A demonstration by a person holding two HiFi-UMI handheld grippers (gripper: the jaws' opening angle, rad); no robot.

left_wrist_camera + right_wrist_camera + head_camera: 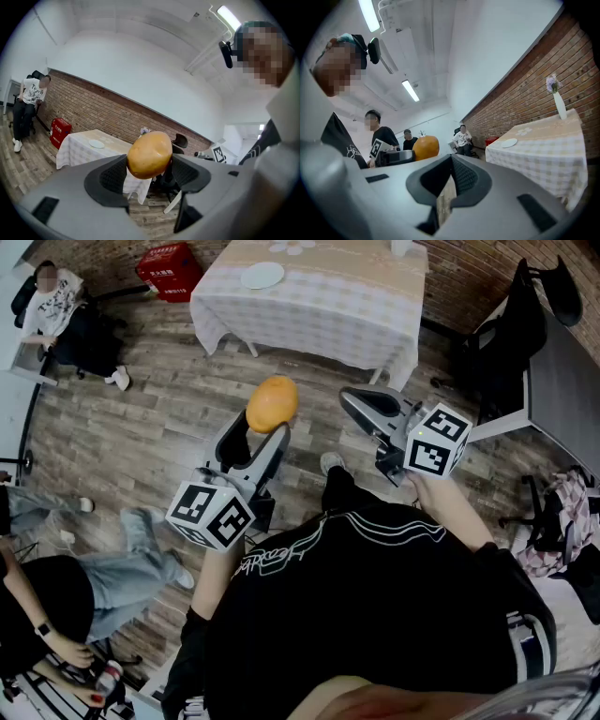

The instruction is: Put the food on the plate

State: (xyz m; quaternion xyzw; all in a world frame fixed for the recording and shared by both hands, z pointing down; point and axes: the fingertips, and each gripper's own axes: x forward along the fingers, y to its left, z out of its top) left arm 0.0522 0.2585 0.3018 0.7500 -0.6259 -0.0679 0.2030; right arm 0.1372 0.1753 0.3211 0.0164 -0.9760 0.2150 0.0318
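Left gripper point(258, 439) holds food point(272, 403) (plate point(262, 276) on table point(319, 296) well beyond).

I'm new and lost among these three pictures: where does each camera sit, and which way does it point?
Head view: on the person's head, looking steeply down at floor and table; shows black shirt, left hand-held gripper, right hand-held gripper.
Left gripper view: on the left one, looking past the clamped yellow food toward the table.
Right gripper view: on the right one, jaws shut, empty, facing the table.
Shared: all show the white plate.
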